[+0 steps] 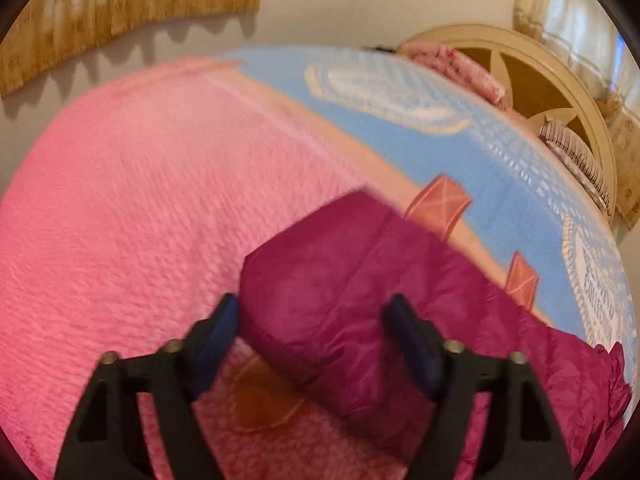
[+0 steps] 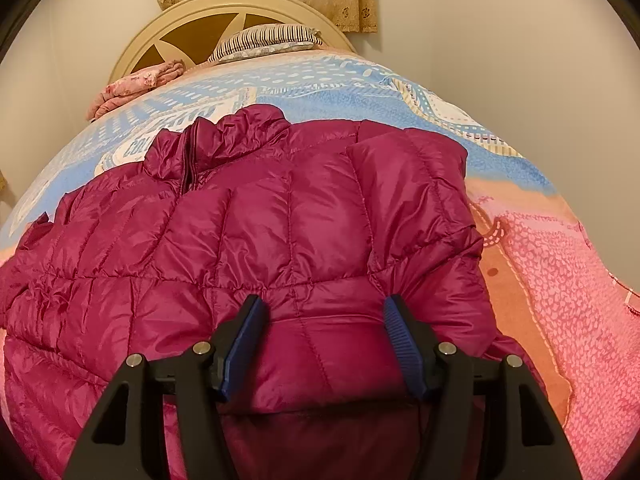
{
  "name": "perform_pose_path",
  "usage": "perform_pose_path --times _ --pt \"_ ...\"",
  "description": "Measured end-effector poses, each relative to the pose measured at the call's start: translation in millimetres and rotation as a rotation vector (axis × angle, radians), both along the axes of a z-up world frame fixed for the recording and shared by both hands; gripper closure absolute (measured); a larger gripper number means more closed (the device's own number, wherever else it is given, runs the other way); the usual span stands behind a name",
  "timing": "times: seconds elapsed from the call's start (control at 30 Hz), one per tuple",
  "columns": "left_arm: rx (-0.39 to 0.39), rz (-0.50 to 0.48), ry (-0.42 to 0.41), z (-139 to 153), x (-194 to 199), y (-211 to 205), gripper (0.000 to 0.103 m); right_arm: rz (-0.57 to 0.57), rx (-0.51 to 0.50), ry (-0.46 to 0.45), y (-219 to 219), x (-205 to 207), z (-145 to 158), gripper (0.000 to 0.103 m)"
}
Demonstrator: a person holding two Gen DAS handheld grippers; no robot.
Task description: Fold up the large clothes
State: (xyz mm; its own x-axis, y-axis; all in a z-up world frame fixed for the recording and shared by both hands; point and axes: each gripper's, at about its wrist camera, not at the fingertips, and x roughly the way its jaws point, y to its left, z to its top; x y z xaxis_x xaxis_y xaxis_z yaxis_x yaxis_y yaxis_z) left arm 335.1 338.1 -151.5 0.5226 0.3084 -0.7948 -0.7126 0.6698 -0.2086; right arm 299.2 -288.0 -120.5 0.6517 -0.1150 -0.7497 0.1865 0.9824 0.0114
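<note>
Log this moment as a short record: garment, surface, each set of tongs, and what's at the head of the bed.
garment: magenta puffer jacket, spread flat, one sleeve folded across
surface: bed cover, pink and blue
left tongs: open over the sleeve end
right tongs: open, astride the jacket's hem
head of bed: striped pillow, headboard

One magenta puffer jacket (image 2: 256,220) lies on one bedspread (image 2: 560,280); upper frame holds one striped pillow (image 2: 264,40), one folded floral blanket (image 2: 132,84), one headboard (image 2: 192,16); two grippers.

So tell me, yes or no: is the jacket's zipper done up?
No, the jacket lies with its zipper parted near the collar.
</note>
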Motion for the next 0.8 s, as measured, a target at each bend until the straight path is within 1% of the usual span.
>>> perform_pose_path --times 0.03,0.07,0.13,0.17,0.2,0.23,0.27,0.33,0.37,0.43,0.53,0.6,0.63,0.7,0.73,0.8 --pt "0.003 0.007 -0.01 1 -2 -3 0.034 0.0 0.0 0.0 0 0 0 0.039" --pt "0.016 0.015 -0.03 3 -4 -8 0.038 0.0 0.0 0.0 0 0 0 0.039" --pt "0.018 0.019 -0.036 2 -8 -9 0.044 0.0 0.0 0.0 0 0 0 0.039" --pt "0.013 0.022 -0.044 3 -8 -9 0.052 0.0 0.0 0.0 0 0 0 0.039" --pt "0.008 0.026 -0.05 4 -11 -7 0.058 0.0 0.0 0.0 0 0 0 0.039" --pt "-0.004 0.023 -0.06 6 -15 -6 0.067 0.0 0.001 -0.001 0 0 0 0.039" --pt "-0.026 0.01 -0.079 7 -17 -4 0.073 0.0 0.002 -0.002 0 0 0 0.039" --pt "-0.042 0.002 -0.097 12 -21 -3 0.079 0.0 0.006 -0.004 0 0 0 0.039" --pt "-0.036 -0.004 -0.105 16 -21 -5 0.082 0.0 0.008 -0.005 0 0 0 0.039" --pt "-0.017 -0.027 -0.136 29 -27 -11 0.084 0.001 0.011 -0.006 0 0 0 0.039" --pt "0.037 -0.102 -0.216 64 -29 -38 0.085 0.001 0.014 -0.008 -1 0 0 0.039" --pt "0.088 -0.185 -0.282 96 -30 -71 0.085 0.002 0.017 -0.01 -2 -1 0 0.039" --pt "0.103 -0.212 -0.303 105 -26 -78 0.085 0.003 0.019 -0.011 -2 -1 0 0.039" --pt "0.161 -0.319 -0.375 136 -29 -124 0.085 0.003 0.025 -0.014 -3 -1 0 0.039" --pt "0.175 -0.352 -0.396 144 -32 -136 0.085 0.003 0.028 -0.016 -4 -2 0 0.039" --pt "0.217 -0.488 -0.459 166 -37 -188 0.085 0.004 0.035 -0.019 -5 -2 0 0.039"
